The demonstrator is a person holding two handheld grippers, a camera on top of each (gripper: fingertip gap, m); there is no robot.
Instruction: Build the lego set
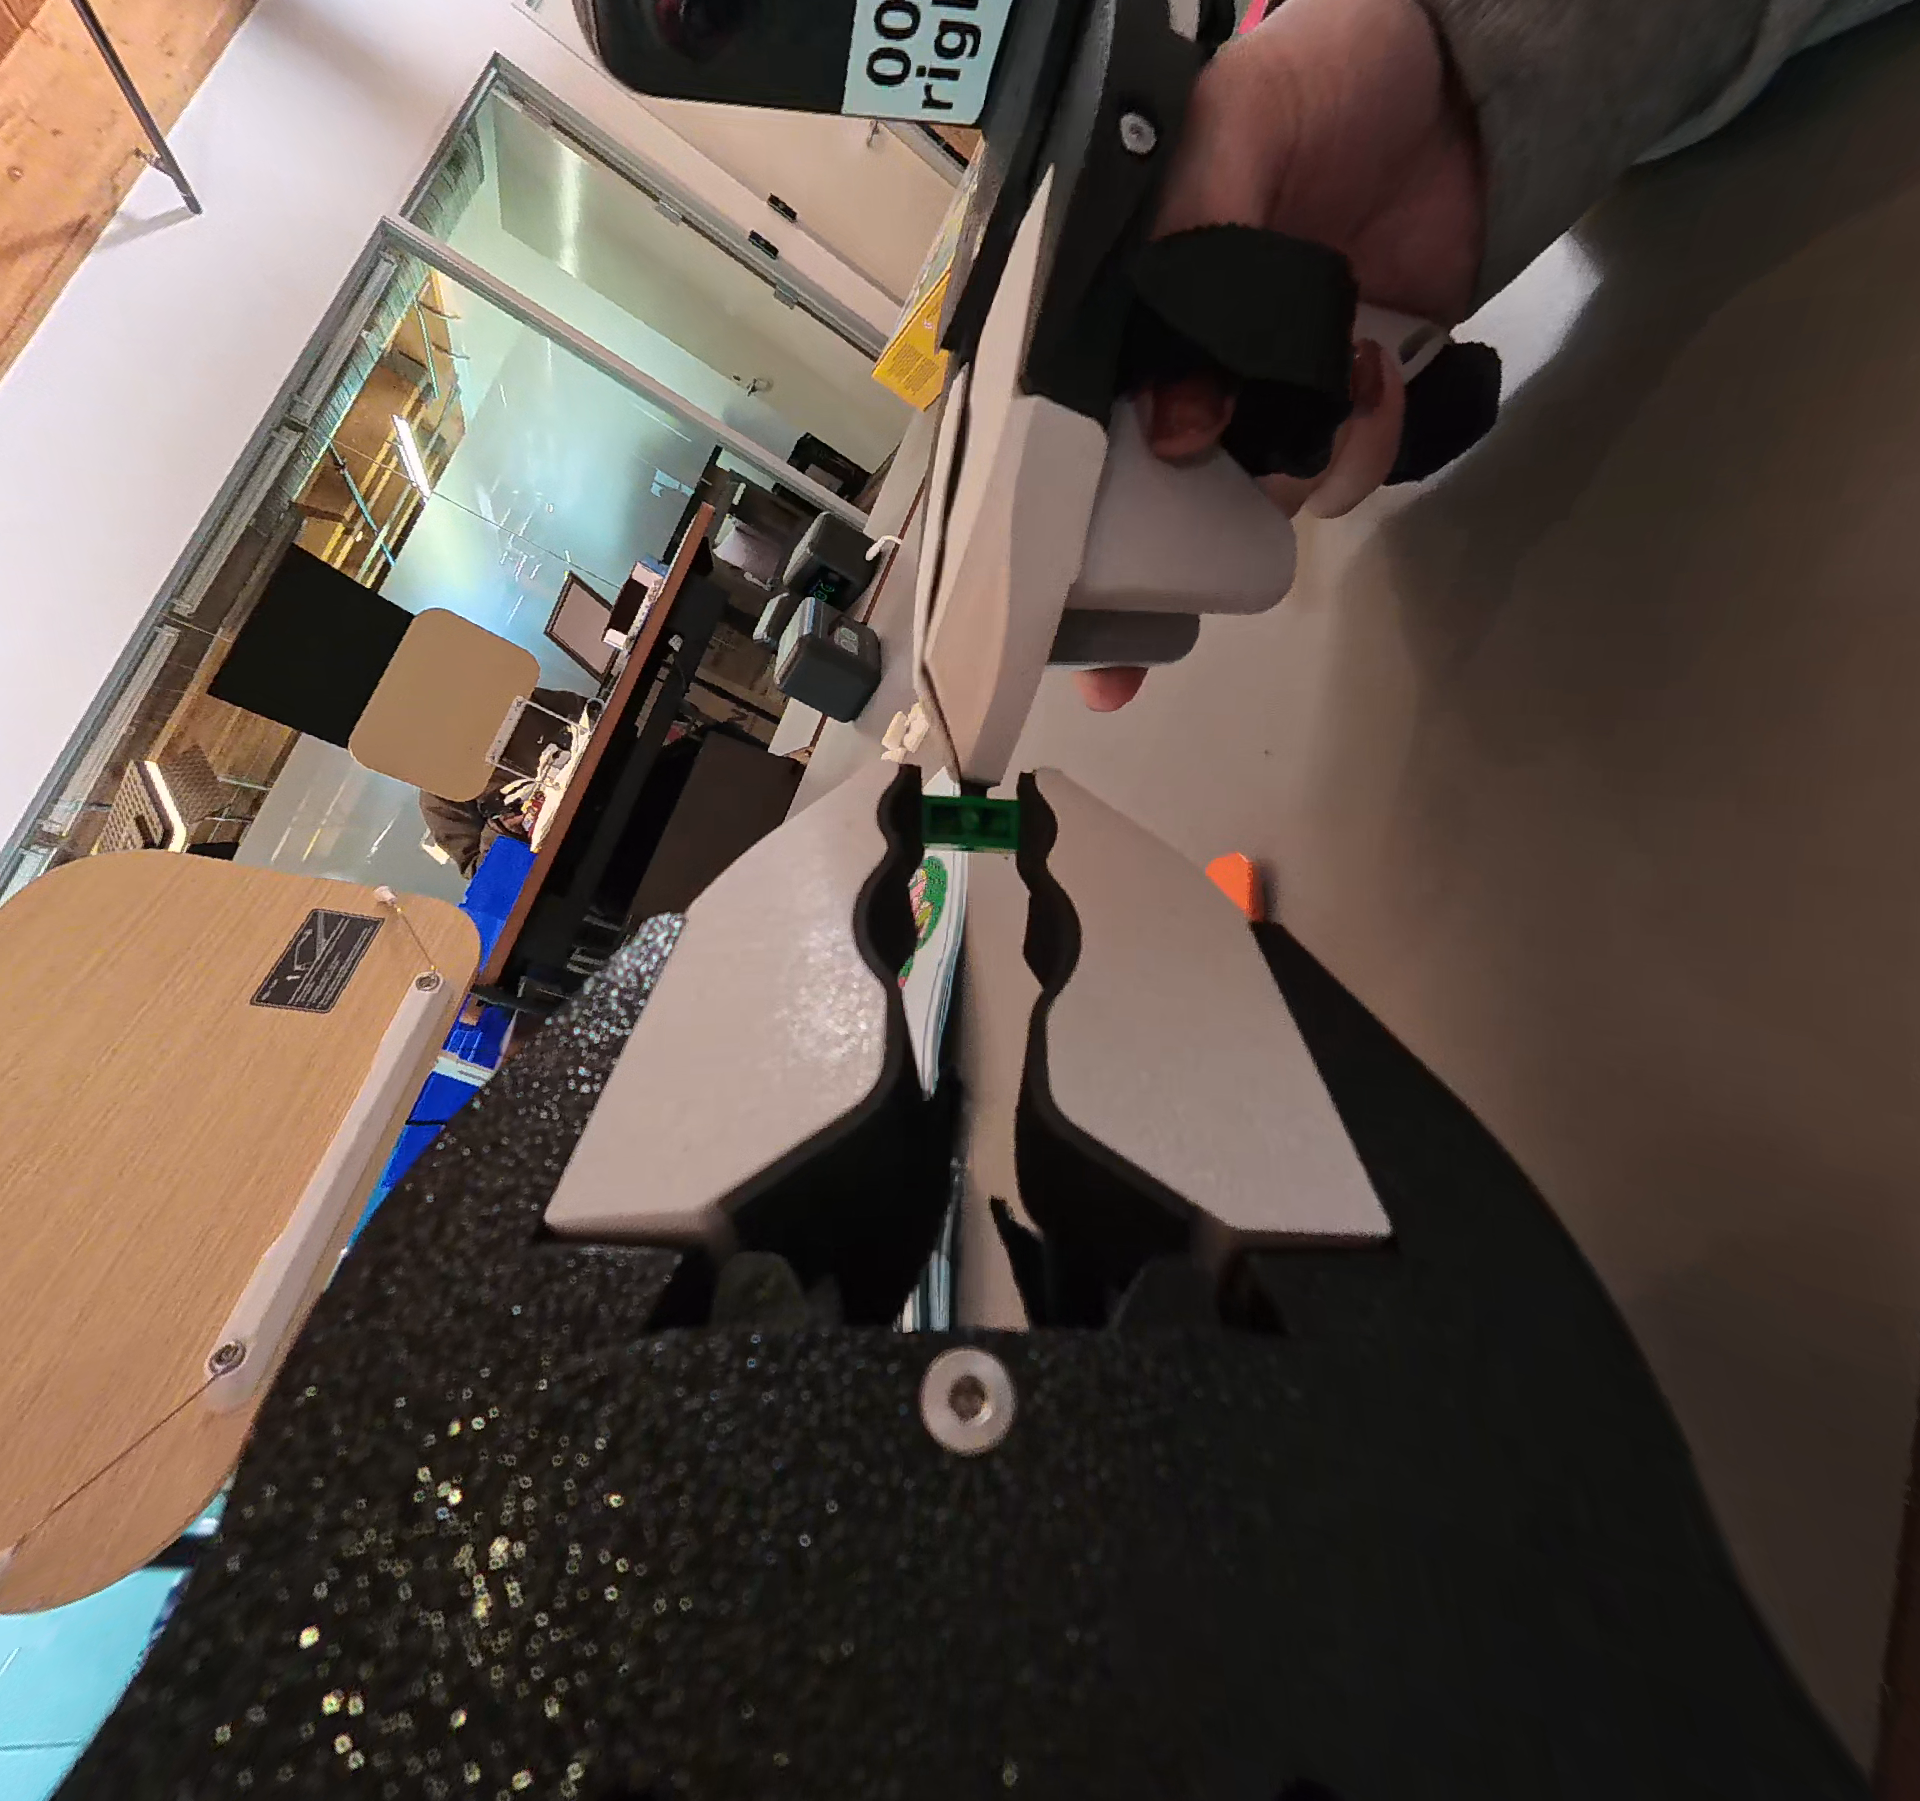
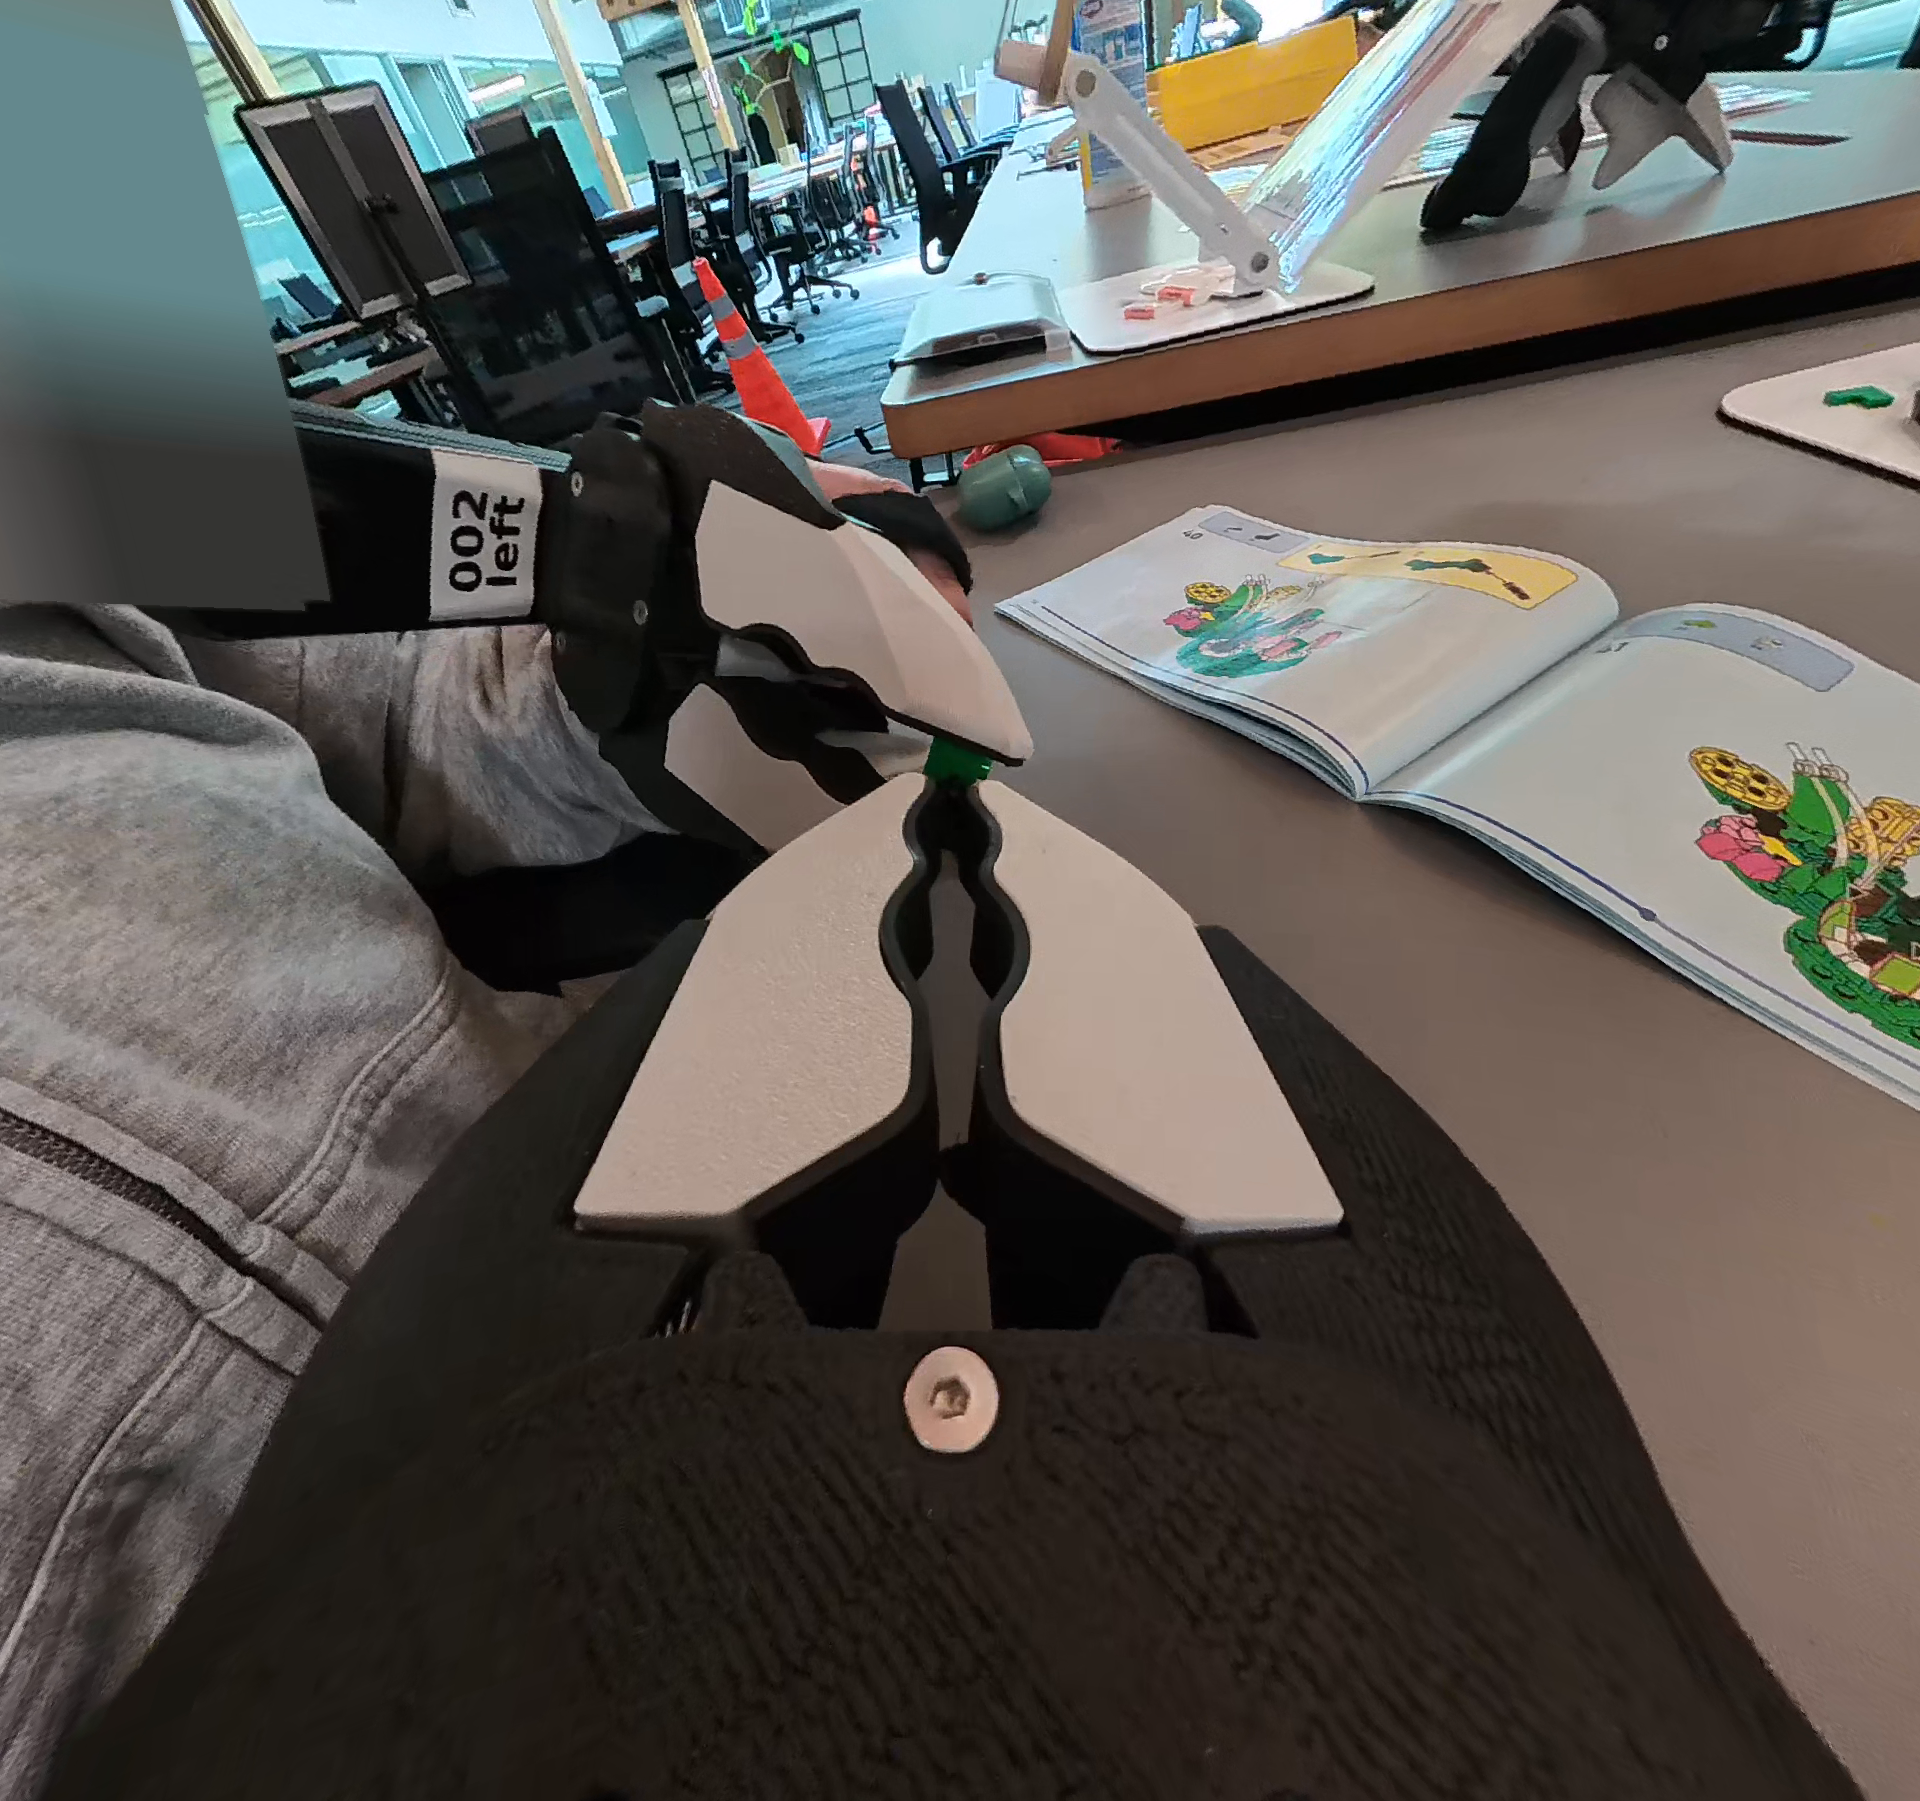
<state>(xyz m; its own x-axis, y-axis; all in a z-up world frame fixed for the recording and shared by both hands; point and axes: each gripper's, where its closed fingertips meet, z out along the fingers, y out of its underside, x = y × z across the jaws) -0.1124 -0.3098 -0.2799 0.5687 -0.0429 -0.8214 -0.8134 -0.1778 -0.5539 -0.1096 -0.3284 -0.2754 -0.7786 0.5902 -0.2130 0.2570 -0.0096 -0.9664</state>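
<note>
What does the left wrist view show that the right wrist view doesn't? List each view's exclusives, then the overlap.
Left wrist view only: an orange piece on the table beside the left claw, and a wooden chair back.

Right wrist view only: the open instruction booklet lying flat, an orange traffic cone, a teal egg-shaped object.

Both: the green Lego piece, pinched by both claws, with the right claw meeting the left at it, above the grey table.

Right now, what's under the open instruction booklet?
The instruction booklet lies open, flat on the grey table. Only bare tabletop shows around its edges; anything beneath its pages is covered.
</note>
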